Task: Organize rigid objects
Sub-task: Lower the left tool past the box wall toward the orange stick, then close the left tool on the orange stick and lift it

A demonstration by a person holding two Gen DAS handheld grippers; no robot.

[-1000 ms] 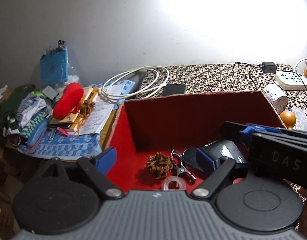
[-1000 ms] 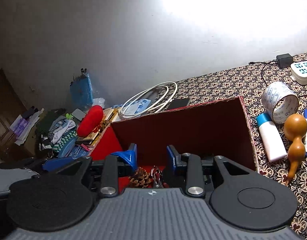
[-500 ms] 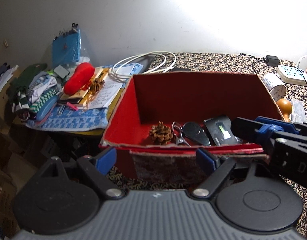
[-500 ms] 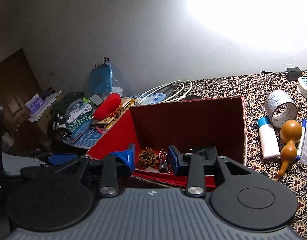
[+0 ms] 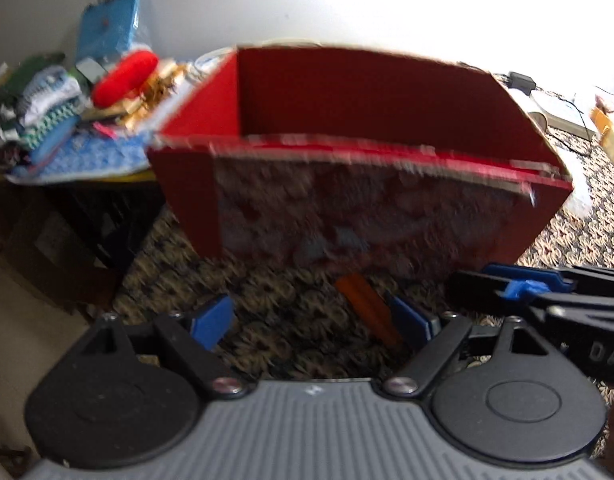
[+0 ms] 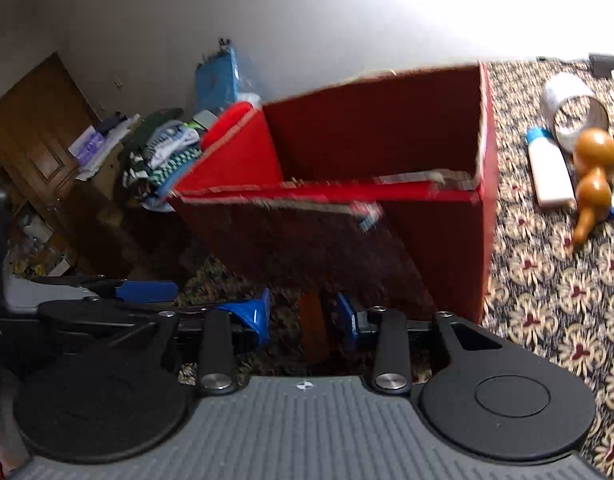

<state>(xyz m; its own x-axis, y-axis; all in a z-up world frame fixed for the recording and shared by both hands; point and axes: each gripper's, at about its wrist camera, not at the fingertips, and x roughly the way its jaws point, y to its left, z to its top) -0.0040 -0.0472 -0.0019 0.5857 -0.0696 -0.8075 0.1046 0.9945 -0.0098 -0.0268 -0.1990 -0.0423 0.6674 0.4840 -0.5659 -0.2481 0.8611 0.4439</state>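
A red cardboard box with a patterned front stands on the flowered cloth, and its near wall hides what lies inside. In front of it an orange stick-shaped object lies on the cloth. My left gripper hangs low before the box, wide open, with the orange object just inside its right finger. In the right wrist view the same orange object sits between the pads of my right gripper, which stands open, its pads clear of it. Both views are blurred.
A white bottle, a brown gourd and a white roll lie right of the box. Left of it is a cluttered side table with clothes, a red cushion and a blue bag.
Both grippers dropped from above the box's opening to its near side. The pinecone and other contents passed out of view; the orange object appeared. The right jaws widened a little.
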